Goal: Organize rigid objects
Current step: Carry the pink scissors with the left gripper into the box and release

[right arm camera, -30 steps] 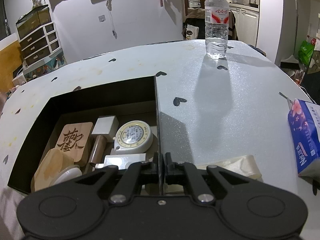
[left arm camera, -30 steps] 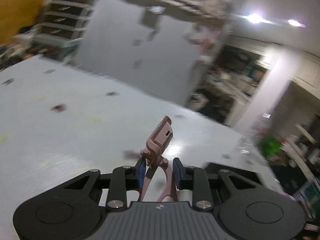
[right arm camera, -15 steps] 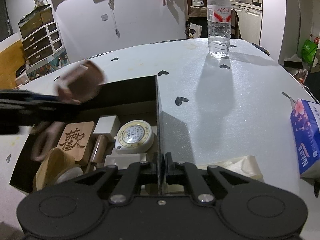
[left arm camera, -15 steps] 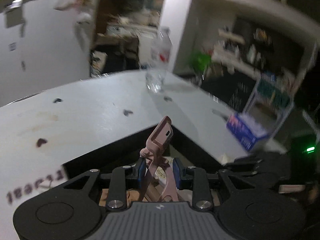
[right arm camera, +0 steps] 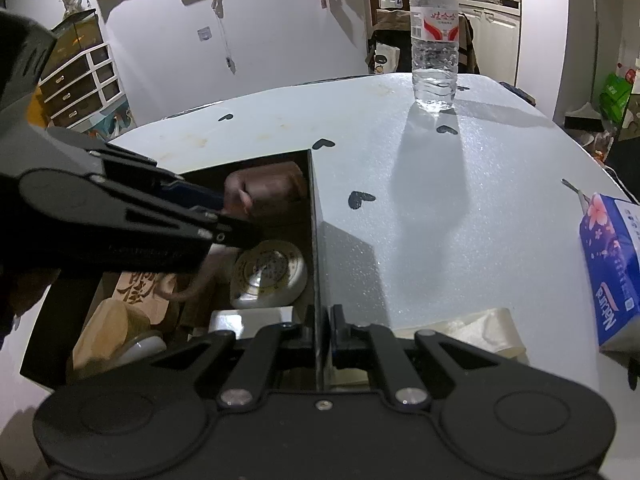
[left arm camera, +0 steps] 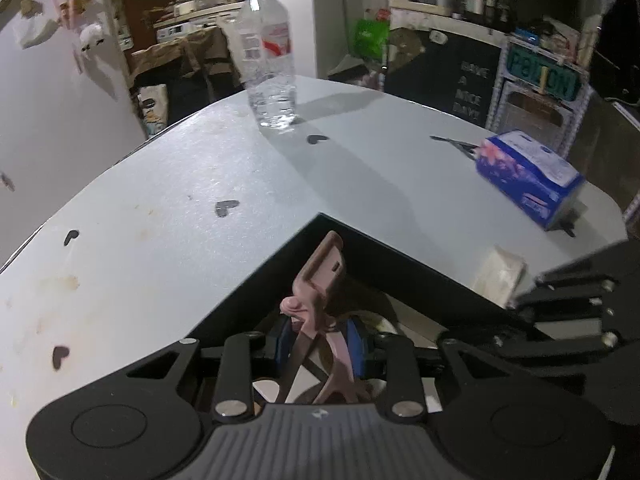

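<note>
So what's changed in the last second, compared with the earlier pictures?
The left gripper, shut on the pink clip, swung from over bare table to over the black box; its jaws just eased open slightly, clip between them. The right gripper stayed clamped on the box wall; the bottle is unmoved.

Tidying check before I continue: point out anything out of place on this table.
A crumpled tissue lies loose on the table beside the black box, near the right gripper. Nothing looks spilled or broken.
</note>
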`<state>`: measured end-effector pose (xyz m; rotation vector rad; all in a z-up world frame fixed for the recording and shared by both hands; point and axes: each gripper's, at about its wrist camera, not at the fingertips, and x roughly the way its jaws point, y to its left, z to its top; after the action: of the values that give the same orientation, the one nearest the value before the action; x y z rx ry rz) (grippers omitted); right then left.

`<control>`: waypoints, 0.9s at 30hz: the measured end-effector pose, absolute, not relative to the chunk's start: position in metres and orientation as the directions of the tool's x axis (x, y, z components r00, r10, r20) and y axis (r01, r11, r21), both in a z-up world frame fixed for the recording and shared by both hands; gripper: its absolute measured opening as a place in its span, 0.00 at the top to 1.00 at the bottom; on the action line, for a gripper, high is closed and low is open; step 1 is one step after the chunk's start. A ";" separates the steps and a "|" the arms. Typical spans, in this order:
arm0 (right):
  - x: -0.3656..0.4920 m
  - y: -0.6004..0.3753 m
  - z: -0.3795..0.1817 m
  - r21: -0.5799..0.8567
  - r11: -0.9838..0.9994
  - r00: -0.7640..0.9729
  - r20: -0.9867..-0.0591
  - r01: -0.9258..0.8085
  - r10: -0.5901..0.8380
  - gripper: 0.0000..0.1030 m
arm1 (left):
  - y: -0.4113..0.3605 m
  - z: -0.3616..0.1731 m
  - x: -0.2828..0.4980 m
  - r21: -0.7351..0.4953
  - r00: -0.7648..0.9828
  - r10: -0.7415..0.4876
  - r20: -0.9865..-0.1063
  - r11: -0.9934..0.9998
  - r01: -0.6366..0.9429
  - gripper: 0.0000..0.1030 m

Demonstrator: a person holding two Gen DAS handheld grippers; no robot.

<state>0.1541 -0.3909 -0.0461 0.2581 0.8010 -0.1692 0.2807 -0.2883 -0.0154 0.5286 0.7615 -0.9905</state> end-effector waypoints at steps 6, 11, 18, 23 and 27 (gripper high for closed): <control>0.156 -0.390 -0.046 0.157 0.956 0.681 -0.730 0.250 -0.058 0.95 | -0.282 -0.011 0.282 0.009 0.315 -0.562 -0.765 0.480 0.877 0.34; 0.156 -0.390 -0.046 0.162 0.954 0.682 -0.729 0.252 -0.056 0.95 | -0.277 -0.009 0.277 -0.008 0.305 -0.566 -0.765 0.483 0.876 0.28; 0.155 -0.391 -0.046 0.164 0.955 0.682 -0.729 0.249 -0.053 0.94 | -0.266 -0.002 0.265 -0.025 0.305 -0.582 -0.754 0.490 0.872 0.12; 0.155 -0.392 -0.047 0.168 0.955 0.684 -0.728 0.245 -0.048 0.94 | -0.256 0.002 0.257 -0.032 0.316 -0.580 -0.751 0.509 0.860 0.07; 0.154 -0.393 -0.047 0.174 0.954 0.687 -0.725 0.244 -0.043 0.94 | -0.248 0.007 0.249 -0.033 0.323 -0.590 -0.740 0.511 0.859 0.02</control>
<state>0.1542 -0.3927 -0.0469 0.2672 0.7996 -0.1629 0.2491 -0.2476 0.0071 0.4024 0.7732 -0.9846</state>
